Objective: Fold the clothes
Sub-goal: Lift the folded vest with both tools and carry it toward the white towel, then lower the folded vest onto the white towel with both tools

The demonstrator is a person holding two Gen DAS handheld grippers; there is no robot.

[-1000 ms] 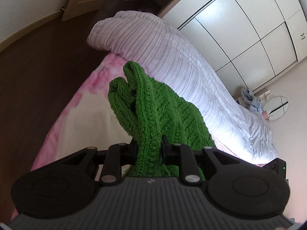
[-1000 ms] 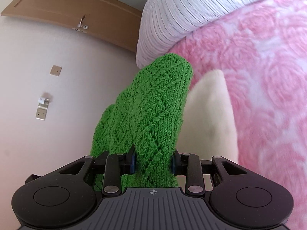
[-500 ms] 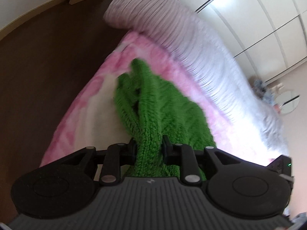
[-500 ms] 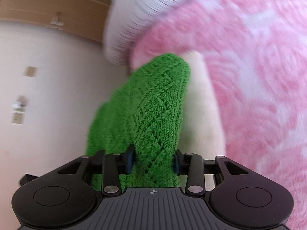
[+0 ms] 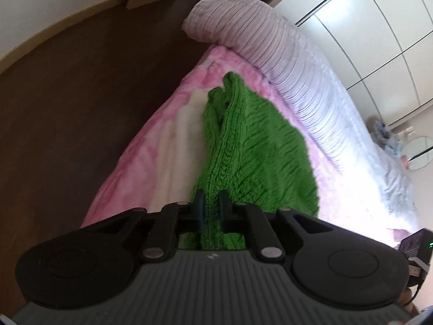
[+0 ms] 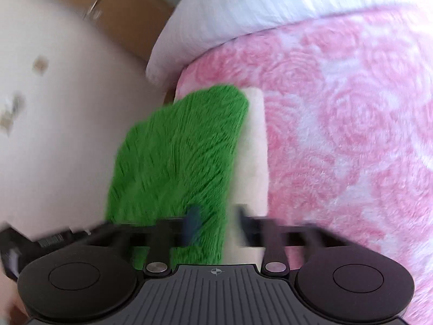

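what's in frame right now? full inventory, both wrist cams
green knit garment: 1, green, lying on the pink blanket, near end in the left claw
pink blanket: 1, pink and white rose pattern with a cream patch, covering the bed
striped duvet: 1, pale lilac-white, bunched along the far side of the bed
wardrobe: 1, white panelled doors, behind the bed
floor: dark brown, beside the bed
door: 1, light wood, blurred, in the right wrist view
round mirror: 1, at the far end of the bed
left claw: 1, black, shut on the garment
right claw: 1, black, motion-blurred; grip cannot be told
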